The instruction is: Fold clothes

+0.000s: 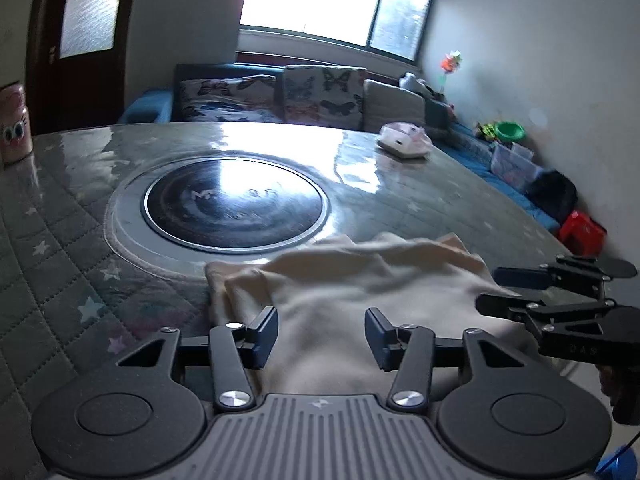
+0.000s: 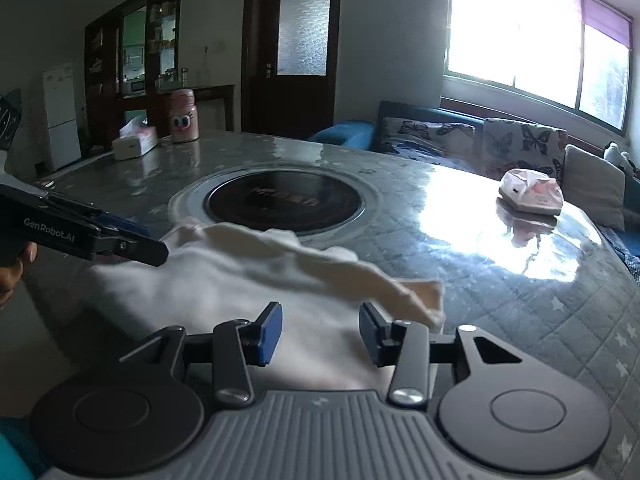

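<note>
A cream-white garment (image 1: 360,280) lies crumpled on the near part of the table, also in the right wrist view (image 2: 240,276). My left gripper (image 1: 321,336) is open, its fingers above the near part of the cloth, holding nothing. My right gripper (image 2: 320,334) is open over the cloth's near right part, empty. The right gripper also shows from the side at the right of the left wrist view (image 1: 490,288). The left gripper shows at the left of the right wrist view (image 2: 154,246), by the cloth's left edge.
The table (image 1: 80,240) has a quilted grey cover under clear plastic and a round black hob (image 1: 236,202) in the middle. A pink tissue pack (image 2: 530,192), a white tissue box (image 2: 134,142) and a pink bottle (image 2: 184,116) stand near the far edges. A sofa (image 1: 280,96) lies beyond.
</note>
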{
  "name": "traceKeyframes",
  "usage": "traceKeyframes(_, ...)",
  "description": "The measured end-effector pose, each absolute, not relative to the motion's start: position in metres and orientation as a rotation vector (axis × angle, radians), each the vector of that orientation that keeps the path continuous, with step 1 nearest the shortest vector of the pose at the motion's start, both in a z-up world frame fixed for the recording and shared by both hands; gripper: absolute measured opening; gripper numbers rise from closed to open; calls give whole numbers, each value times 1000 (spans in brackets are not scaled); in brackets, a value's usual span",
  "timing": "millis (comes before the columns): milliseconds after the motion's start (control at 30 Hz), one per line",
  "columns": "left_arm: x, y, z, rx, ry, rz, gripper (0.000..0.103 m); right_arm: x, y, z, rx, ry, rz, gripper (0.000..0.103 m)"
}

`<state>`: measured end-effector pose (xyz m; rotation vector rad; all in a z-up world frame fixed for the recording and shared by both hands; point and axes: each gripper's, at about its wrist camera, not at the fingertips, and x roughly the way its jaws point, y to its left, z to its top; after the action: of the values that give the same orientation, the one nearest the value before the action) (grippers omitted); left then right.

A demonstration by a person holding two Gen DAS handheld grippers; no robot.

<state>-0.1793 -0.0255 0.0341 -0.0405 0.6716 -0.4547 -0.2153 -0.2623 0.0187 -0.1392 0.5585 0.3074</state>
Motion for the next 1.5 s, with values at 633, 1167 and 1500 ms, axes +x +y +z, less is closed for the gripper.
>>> traceKeyframes(633,-193,-26,22,-32,706,-431,67,-242,-271,8,-98,530,282,34)
traceKeyframes(1167,-195,-15,16,-45,735,-386,84,-243,-278,7,-97,567,287,11)
traceKeyframes(1500,-196,-7,23,-61,700,-377,103,-230,-238,14,-190,555,453,13)
